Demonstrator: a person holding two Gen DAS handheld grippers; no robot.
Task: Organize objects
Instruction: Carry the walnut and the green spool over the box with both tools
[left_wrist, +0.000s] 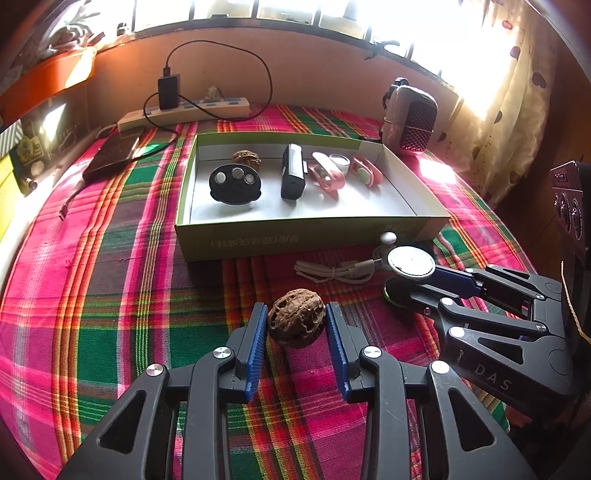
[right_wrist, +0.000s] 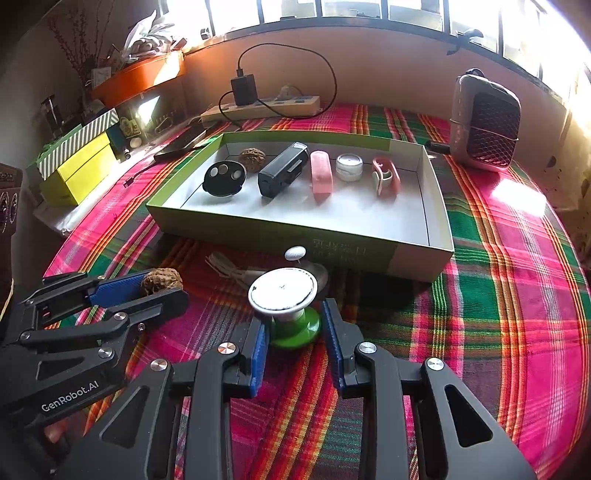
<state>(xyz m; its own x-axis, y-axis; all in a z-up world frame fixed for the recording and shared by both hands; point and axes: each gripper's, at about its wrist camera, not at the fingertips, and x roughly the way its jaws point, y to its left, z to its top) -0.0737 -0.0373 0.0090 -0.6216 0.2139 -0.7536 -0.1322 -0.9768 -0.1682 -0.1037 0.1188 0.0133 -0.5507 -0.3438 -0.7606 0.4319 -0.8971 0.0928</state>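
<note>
Left wrist view: the left gripper (left_wrist: 296, 325) straddles a walnut (left_wrist: 296, 318) on the plaid cloth (left_wrist: 110, 295), in front of the box (left_wrist: 295, 240).
Left tongs: the blue pads (left_wrist: 258, 332) sit at the walnut's sides; whether they press it cannot be told, and the walnut looks to rest on the cloth.
Right wrist view: the right gripper (right_wrist: 295, 336) straddles a green-based stand (right_wrist: 291, 314) with a round white top, also in front of the box (right_wrist: 369, 254).
Right tongs: parted, with a gap showing between the stand's base and the pads (right_wrist: 334, 343) on both sides.
Cable: a coiled white cable (left_wrist: 332, 273) lies between the walnut and the box wall, just beside the stand (left_wrist: 410, 264).
Box contents: a second walnut (left_wrist: 246, 158), a black disc with three round spots (left_wrist: 235, 184), a black block (left_wrist: 293, 177), a pink case (left_wrist: 327, 173), a small white jar (left_wrist: 340, 161) and a pink-and-white band (left_wrist: 365, 171), lined up along the far side.
Behind the box: a power strip (left_wrist: 184, 112) with a black charger (left_wrist: 168, 90), a dark phone (left_wrist: 110, 155) and a mesh-fronted speaker (left_wrist: 410, 120).
</note>
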